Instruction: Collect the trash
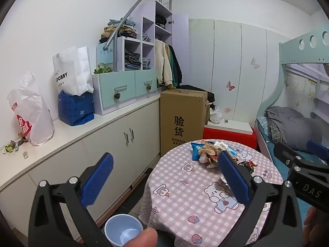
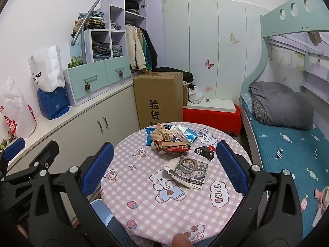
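A heap of trash (image 2: pixel 170 139) lies on the far half of a round table with a pink checked cloth (image 2: pixel 144 187): crumpled brown paper, a blue packet, a white and blue carton, a red wrapper. Nearer lie a dark wrapper (image 2: pixel 205 150) and a flat packet with a ring on it (image 2: pixel 190 169). The heap also shows in the left wrist view (image 1: pixel 209 152). A light blue bin (image 1: pixel 123 229) stands on the floor left of the table. My left gripper (image 1: pixel 164 182) is open and empty above the table's left edge. My right gripper (image 2: pixel 164 167) is open and empty above the table.
A long white cabinet (image 1: pixel 115 138) runs along the left wall with bags (image 1: pixel 30 111) on it. A tall cardboard box (image 2: pixel 159 100) and a red box (image 2: pixel 211 116) stand behind the table. A bunk bed (image 2: pixel 287 144) is on the right.
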A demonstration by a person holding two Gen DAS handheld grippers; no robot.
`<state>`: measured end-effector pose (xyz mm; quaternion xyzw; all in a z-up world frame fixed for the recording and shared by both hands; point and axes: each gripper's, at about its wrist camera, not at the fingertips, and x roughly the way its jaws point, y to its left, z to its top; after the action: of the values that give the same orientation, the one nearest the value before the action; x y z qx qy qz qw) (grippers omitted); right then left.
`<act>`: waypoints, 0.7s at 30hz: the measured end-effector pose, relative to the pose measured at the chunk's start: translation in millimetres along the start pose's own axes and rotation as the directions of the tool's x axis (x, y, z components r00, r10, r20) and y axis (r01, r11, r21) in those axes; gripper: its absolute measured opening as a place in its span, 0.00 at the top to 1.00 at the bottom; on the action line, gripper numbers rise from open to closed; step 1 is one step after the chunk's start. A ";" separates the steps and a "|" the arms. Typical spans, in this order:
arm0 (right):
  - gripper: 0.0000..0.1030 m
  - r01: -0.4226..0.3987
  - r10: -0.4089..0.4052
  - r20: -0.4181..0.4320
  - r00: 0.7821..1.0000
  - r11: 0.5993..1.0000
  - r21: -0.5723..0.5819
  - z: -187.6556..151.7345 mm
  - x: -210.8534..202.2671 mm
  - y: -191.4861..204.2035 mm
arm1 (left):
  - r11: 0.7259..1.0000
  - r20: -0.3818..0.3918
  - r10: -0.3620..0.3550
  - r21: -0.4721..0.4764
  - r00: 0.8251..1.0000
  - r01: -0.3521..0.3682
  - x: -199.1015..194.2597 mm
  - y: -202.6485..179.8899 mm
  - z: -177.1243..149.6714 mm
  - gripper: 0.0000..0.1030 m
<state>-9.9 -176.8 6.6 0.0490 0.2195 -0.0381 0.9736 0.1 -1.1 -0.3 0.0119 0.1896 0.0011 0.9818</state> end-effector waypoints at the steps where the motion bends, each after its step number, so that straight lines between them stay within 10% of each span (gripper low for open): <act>1: 0.06 0.003 -0.003 0.004 1.000 1.000 -0.001 -0.2 0.5 -0.2 | 1.000 0.003 -0.005 -0.011 1.000 0.005 -0.3 0.9 0.1 0.04; 21: 0.06 -0.010 0.010 0.006 1.000 1.000 -0.012 -8.8 11.0 -1.5 | 1.000 -0.014 -0.016 -0.016 1.000 0.016 7.0 0.5 1.4 0.04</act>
<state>-3.9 -177.8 -6.2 0.0444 0.2166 -0.0319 0.9747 7.1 -0.5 -1.6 0.0025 0.1965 -0.0052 0.9805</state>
